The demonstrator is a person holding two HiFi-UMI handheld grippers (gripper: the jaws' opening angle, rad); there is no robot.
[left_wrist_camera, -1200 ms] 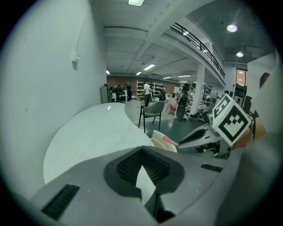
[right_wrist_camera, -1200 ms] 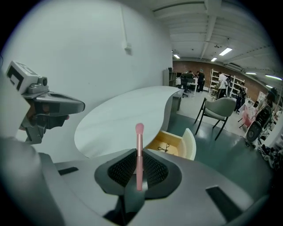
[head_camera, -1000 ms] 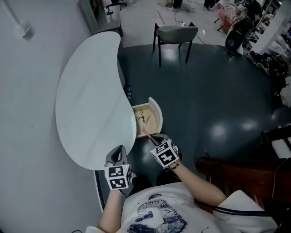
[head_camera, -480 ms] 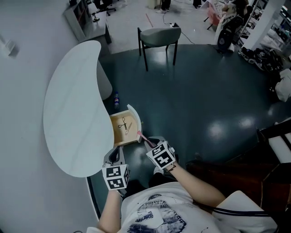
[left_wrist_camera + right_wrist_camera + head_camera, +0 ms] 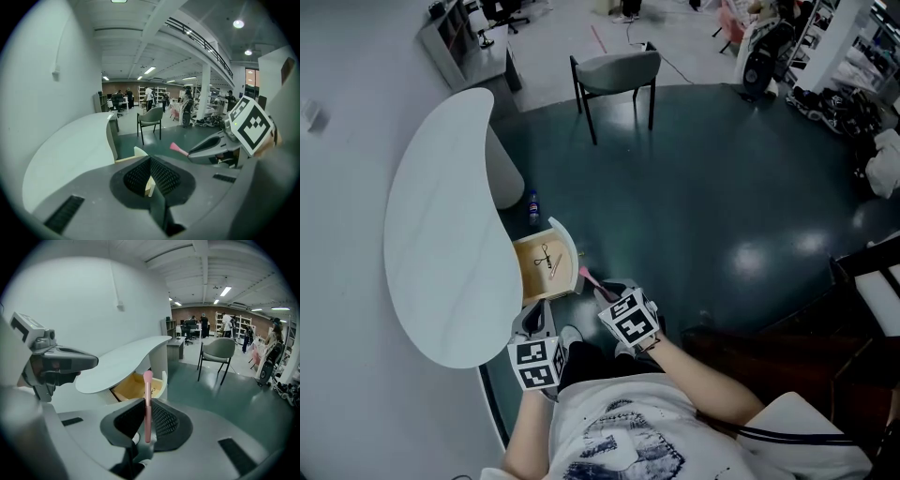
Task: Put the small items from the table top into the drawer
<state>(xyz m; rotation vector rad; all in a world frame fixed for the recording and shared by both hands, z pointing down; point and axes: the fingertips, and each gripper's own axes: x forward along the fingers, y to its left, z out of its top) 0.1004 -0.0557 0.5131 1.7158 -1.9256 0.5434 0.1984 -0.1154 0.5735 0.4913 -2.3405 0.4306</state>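
the right gripper (image 5: 147,422) has its jaws pinching a brush (image 5: 148,401) by its slim pink handle. the handle stands upright between the ribbed black pads, and its lower end is hidden down in the jaws. the head is a soft rounded pink tuft. in the head view the brush pokes out over the dark glossy floor, just beside the curved white front of the open drawer (image 5: 568,247) and not inside it. the drawer's inside is pale wood, and its back part is hidden under the bench (image 5: 441,234), a smooth white kidney-shaped top. a dark looped thing (image 5: 545,258) lies in the drawer, too small to name. the left gripper (image 5: 150,182) has its jaws pressed together at the tips and grips nothing. a pale sliver shows in the slit below them, and i cannot tell what it is. the person's torso is cut off at the lower edge.
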